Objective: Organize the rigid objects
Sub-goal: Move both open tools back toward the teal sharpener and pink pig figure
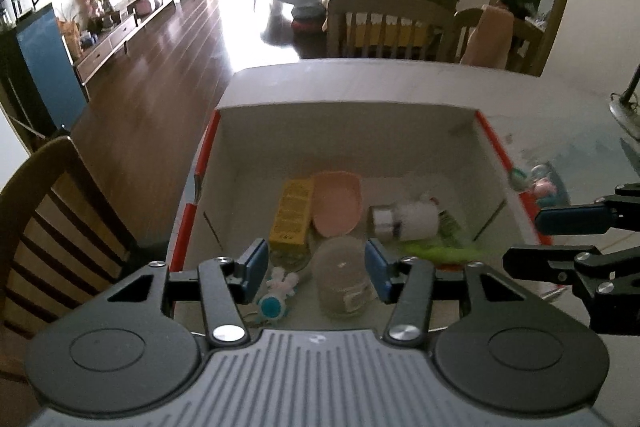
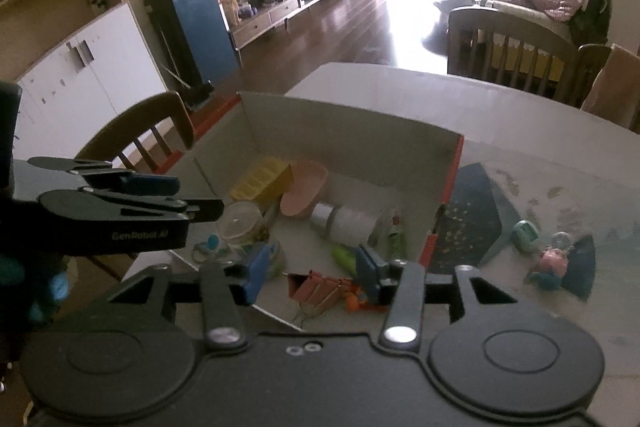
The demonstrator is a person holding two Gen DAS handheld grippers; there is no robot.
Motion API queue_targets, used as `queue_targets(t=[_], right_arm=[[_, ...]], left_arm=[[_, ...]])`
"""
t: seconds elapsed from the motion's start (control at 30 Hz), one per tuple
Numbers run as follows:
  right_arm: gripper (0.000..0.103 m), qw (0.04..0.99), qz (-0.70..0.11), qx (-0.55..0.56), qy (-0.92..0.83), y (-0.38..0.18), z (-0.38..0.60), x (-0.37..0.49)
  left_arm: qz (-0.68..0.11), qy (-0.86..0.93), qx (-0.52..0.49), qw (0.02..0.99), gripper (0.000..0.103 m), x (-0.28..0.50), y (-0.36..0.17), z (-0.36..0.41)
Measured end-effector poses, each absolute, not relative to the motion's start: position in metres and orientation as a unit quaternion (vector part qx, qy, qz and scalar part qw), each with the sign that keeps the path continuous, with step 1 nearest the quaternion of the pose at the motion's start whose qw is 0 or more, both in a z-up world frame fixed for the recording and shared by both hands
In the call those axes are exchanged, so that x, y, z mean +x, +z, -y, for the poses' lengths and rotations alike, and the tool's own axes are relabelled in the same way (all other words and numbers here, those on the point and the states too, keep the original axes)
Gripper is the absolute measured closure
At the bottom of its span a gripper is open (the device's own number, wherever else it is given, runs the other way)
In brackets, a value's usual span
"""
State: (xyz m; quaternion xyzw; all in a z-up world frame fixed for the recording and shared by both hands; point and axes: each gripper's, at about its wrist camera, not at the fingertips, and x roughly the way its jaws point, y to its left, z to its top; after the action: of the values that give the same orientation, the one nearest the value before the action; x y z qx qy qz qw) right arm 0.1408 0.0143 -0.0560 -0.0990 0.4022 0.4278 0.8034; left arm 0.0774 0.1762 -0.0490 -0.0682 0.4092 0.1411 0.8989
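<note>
I see the clear jar lying in the box below my left gripper, its fingers parted and empty.

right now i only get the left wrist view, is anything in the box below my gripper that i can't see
Observer: Yes, an orange-brown ridged item lies at the near wall of the box, hidden from your view.
Operator: anything left on the table
Observer: A dark blue speckled lid leans against the box's outer right side.
Operator: right gripper holding something
Observer: No, the right gripper is open, nothing between its fingers.
</note>
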Motion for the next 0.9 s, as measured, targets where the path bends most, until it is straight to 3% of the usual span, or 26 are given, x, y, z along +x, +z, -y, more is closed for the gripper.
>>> queue_targets(t=[0.07,0.13,0.2,0.5,0.67,0.87,0.9], right_arm=[[0.049,0.806,-0.397,-0.096,0.429,-0.050,-0.009,0.139],[0.047,0.808,-0.393,-0.093,0.428,-0.046,-0.002,0.139],[0.044,0.811,-0.389,-0.089,0.428,-0.041,0.004,0.138],[0.024,0.822,-0.365,-0.083,0.429,-0.025,0.037,0.136],[0.013,0.831,-0.355,-0.073,0.421,-0.019,0.062,0.141],[0.010,0.838,-0.349,-0.070,0.412,-0.021,0.099,0.152],[0.010,0.839,-0.350,-0.070,0.410,-0.021,0.104,0.155]], left_arm=[[-0.401,0.138,-0.068,0.903,0.050,0.075,-0.041,-0.170],[-0.394,0.133,-0.065,0.907,0.037,0.073,-0.034,-0.162],[-0.384,0.127,-0.064,0.912,0.033,0.070,-0.027,-0.154],[-0.373,0.110,-0.057,0.920,0.032,0.074,-0.010,-0.118],[-0.370,0.100,-0.062,0.922,0.027,0.080,-0.008,-0.096],[-0.369,0.088,-0.062,0.923,0.027,0.094,-0.009,-0.068],[-0.370,0.087,-0.063,0.923,0.023,0.096,-0.010,-0.064]])
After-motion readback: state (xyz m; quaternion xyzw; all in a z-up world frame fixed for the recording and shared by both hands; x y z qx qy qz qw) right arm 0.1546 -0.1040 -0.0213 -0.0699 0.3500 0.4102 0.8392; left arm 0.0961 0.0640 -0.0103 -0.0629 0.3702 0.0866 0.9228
